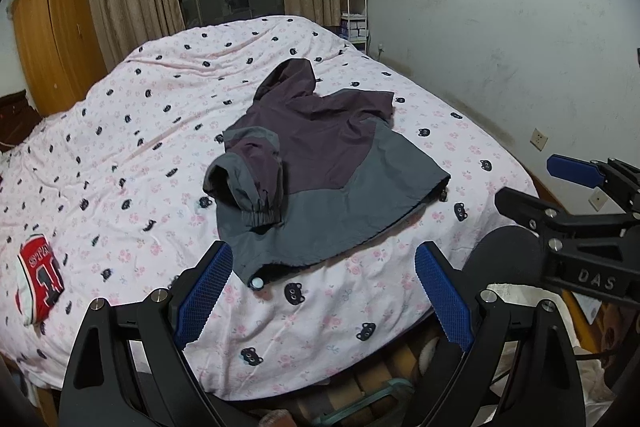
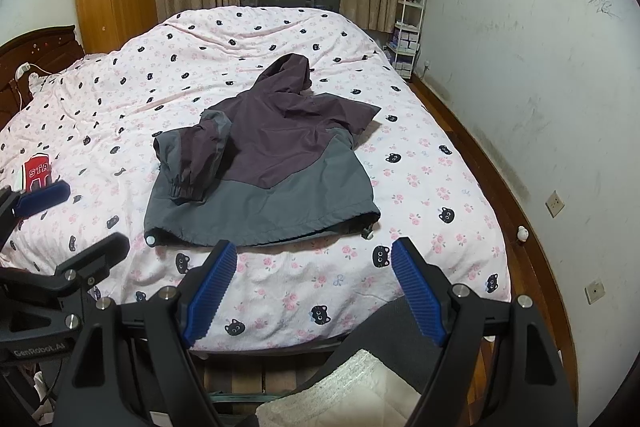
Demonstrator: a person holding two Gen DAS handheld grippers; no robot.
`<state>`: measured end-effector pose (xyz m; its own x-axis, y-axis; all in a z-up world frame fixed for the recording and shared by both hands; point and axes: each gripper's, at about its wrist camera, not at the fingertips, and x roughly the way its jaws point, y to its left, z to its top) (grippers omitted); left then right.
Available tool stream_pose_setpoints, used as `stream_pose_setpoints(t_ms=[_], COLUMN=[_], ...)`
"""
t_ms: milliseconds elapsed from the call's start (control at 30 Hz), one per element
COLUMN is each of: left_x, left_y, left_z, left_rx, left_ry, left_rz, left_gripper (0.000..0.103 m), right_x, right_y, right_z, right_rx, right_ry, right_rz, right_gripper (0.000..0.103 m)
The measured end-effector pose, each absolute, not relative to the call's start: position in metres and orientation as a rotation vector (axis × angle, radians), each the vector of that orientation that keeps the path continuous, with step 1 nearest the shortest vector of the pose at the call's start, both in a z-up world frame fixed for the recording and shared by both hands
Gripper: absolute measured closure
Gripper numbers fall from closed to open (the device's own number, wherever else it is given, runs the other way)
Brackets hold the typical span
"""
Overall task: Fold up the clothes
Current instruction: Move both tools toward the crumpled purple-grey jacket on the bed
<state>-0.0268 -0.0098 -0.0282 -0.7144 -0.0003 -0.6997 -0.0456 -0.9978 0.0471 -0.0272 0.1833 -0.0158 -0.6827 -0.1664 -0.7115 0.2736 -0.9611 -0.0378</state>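
Left hand-held gripper point(image 1: 324, 263) and right hand-held gripper point(image 2: 314, 261) angled down, jaws spread empty, near jacket point(image 1: 320, 163) hem

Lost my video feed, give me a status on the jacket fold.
Left gripper and right gripper open, empty, short of the bed. Jacket lying on the quilt, one sleeve folded in. Red jersey well clear.

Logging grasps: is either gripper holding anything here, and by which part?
Nothing is held. Left gripper and right gripper are both open short of the jacket.
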Motion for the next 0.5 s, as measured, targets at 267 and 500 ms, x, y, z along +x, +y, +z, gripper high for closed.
stream_pose_setpoints(t_ms=[267,500], left_x=[-0.0175,-0.0213], left_y=[-0.0100,-0.0166], left_z=[-0.0310,-0.0329], left_rx=[-1.133,-1.171], left_ry=[0.036,0.009], left_rz=[2.870,2.868], left_gripper=[0.012,0.000], right_x=[-0.0343,-0.0355], right_y=[0.1858,0.1875], right_z=[-0.0129,-0.0139], right_rx=[1.096,1.096], right_ry=[0.199,0.195], right_rz=[-2.690,-2.685], right_gripper=[0.022,0.022])
